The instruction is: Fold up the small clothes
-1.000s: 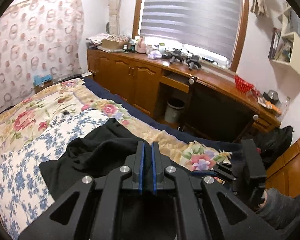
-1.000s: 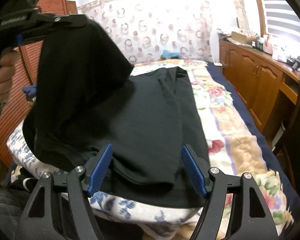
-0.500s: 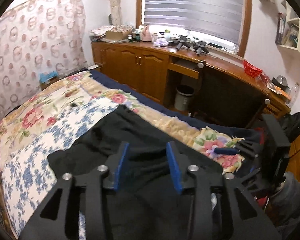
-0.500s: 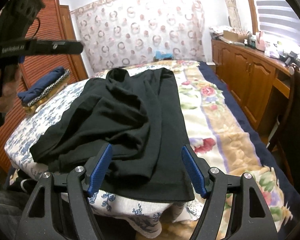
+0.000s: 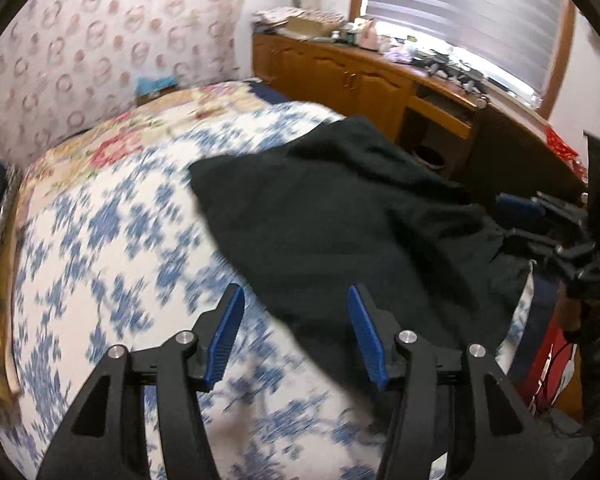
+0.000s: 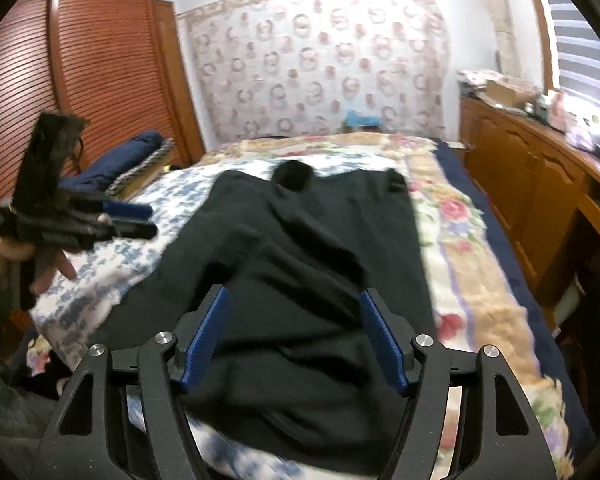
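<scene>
Left wrist view: black cloth garment [image 5: 340, 216] lies loose on the bed's blue-and-white floral quilt [image 5: 112, 248].
Left hand-held gripper [image 5: 296, 332] has just been opening; its blue pads stand apart above the garment's edge, gripping nothing. Right hand-held gripper [image 6: 296, 344], its jaws just narrowing slightly, hangs open over the garment, empty too.

Bedrm: wood cabinets [image 5: 340, 76], blinds [image 5: 460, 12]
</scene>
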A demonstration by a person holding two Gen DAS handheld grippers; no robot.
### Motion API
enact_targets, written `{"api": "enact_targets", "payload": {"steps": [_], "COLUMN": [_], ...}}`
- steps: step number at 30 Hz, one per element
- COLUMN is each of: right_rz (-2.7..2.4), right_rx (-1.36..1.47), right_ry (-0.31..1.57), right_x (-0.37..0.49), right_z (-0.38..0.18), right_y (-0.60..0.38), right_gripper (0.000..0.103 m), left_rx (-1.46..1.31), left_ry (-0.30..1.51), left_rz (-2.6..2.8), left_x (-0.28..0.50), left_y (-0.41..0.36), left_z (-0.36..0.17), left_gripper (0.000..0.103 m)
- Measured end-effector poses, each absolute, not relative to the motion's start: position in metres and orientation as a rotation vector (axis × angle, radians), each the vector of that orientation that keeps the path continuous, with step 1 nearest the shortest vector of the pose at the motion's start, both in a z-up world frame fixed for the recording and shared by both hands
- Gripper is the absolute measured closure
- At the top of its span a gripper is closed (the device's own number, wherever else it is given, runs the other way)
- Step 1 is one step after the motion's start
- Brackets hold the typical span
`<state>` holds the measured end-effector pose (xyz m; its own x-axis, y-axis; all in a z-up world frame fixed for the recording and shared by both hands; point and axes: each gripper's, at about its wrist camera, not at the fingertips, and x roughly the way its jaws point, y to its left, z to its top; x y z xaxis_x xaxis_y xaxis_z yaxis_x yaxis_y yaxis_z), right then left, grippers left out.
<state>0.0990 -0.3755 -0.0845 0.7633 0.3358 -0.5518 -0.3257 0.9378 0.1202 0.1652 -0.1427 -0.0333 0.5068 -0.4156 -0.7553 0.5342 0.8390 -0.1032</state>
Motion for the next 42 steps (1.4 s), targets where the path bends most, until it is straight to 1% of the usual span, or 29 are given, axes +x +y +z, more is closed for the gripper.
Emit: {"api": "enact_targets", "payload": {"steps": [2, 4, 8, 9, 11, 12, 13, 14, 18, 22, 27, 31, 35, 38, 39, 40, 42], "right_rz": [0.405, 0.446, 0.475, 0.466, 0.437, 0.423, 0.411, 0.413, 0.371, 0.292, 0.24, 0.264, 0.265, 0.258, 0.251, 0.245, 0.22], "right_rx": [0.018, 0.022, 0.017, 0.008, -0.026, -0.043, -0.057, -0.052, -0.004, 0.053, 0.059, 0.045, 0.04, 0.033, 0.035, 0.036, 0.032], "right_ry": [0.616, 0.639, 0.699, 0.719, 0.746, 0.751, 0.752, 0.738, 0.66, 0.598, 0.66, 0.735, 0.734, 0.718, 0.707, 0.7, 0.673], "right_x": [0.113, 0.13, 0.158, 0.164, 0.173, 0.173, 0.173, 0.169, 0.135, 0.084, 0.04, 0.039, 0.038, 0.032, 0.03, 0.03, 0.029], "right_z": [-0.083, -0.084, -0.093, -0.097, -0.106, -0.11, -0.113, -0.113, -0.098, -0.081, -0.085, -0.092, -0.085, -0.077, -0.072, -0.07, -0.06], "right_y": [-0.358, -0.341, -0.315, -0.31, -0.302, -0.301, -0.301, -0.305, -0.333, -0.378, -0.421, -0.427, -0.427, -0.428, -0.43, -0.432, -0.434], "right_gripper": [0.039, 0.045, 0.054, 0.059, 0.08, 0.097, 0.1, 0.101, 0.103, 0.103, 0.103, 0.103, 0.1, 0.095, 0.09, 0.081, 0.075], "left_rx": [0.136, 0.125, 0.112, 0.113, 0.113, 0.119, 0.136, 0.148, 0.176, 0.182, 0.187, 0.189, 0.186, 0.183, 0.183, 0.181, 0.182], "left_ry": [0.881, 0.891, 0.909, 0.916, 0.929, 0.921, 0.906, 0.898, 0.863, 0.863, 0.862, 0.861, 0.862, 0.863, 0.863, 0.863, 0.863], "left_rz": [-0.555, -0.536, -0.512, -0.507, -0.502, -0.501, -0.498, -0.495, -0.477, -0.475, -0.472, -0.469, -0.465, -0.459, -0.458, -0.457, -0.458], "left_x": [0.166, 0.166, 0.169, 0.17, 0.17, 0.17, 0.167, 0.166, 0.161, 0.161, 0.162, 0.162, 0.163, 0.164, 0.164, 0.164, 0.165], "left_y": [-0.133, -0.124, -0.113, -0.112, -0.111, -0.112, -0.114, -0.116, -0.12, -0.121, -0.121, -0.122, -0.122, -0.122, -0.122, -0.122, -0.123], "left_z": [-0.041, -0.048, -0.061, -0.064, -0.073, -0.075, -0.076, -0.076, -0.078, -0.079, -0.079, -0.078, -0.079, -0.08, -0.08, -0.08, -0.08], "left_gripper": [0.05, 0.05, 0.049, 0.049, 0.049, 0.048, 0.048, 0.048, 0.047, 0.046, 0.044, 0.044, 0.043, 0.043, 0.042, 0.042, 0.042]}}
